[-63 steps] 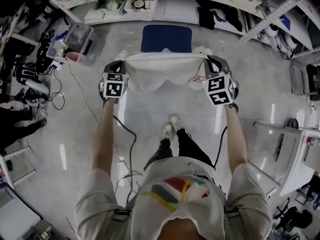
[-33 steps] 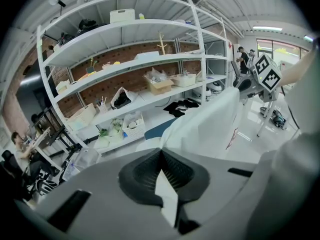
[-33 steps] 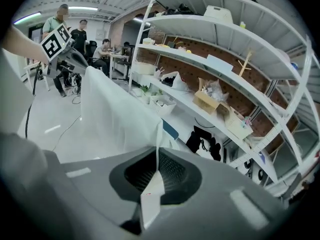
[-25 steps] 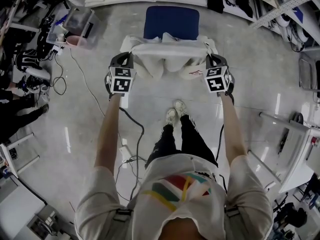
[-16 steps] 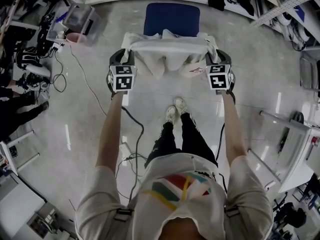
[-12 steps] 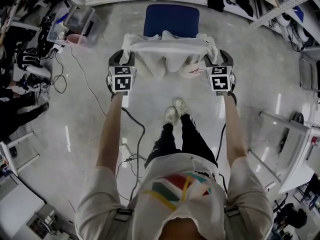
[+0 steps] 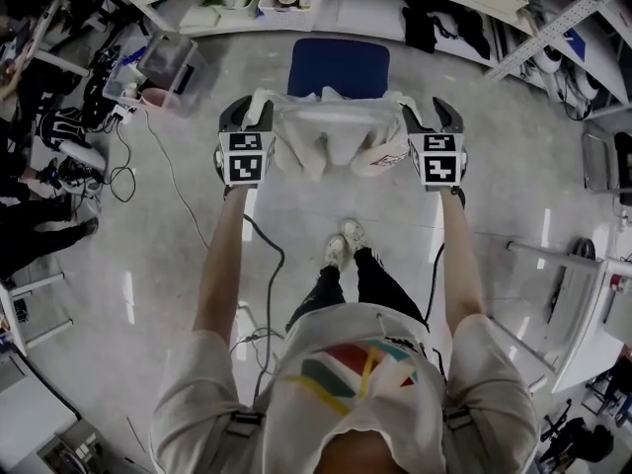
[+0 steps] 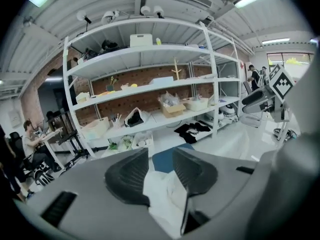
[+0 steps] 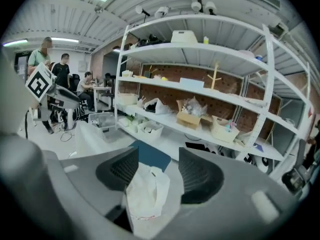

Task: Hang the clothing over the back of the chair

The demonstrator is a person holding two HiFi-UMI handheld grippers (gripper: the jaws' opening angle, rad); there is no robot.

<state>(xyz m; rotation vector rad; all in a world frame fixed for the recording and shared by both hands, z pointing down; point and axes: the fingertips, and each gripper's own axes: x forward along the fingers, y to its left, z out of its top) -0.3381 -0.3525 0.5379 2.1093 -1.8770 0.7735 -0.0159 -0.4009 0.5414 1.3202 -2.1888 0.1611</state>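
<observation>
The clothing lies crosswise (left-right) over the chair back, ends inside left tongs and right tongs, just opened

One white garment and one blue chair, top centre. One pink tub beside one clear box, upper left. Two shoes, centre of the frame.

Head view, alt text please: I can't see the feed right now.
A white garment hangs draped over the back of a blue-seated chair, seen from steeply above. The left tongs and right tongs hover at its two ends, both having just been opening, with cloth showing in their gaps but not pinched.
</observation>
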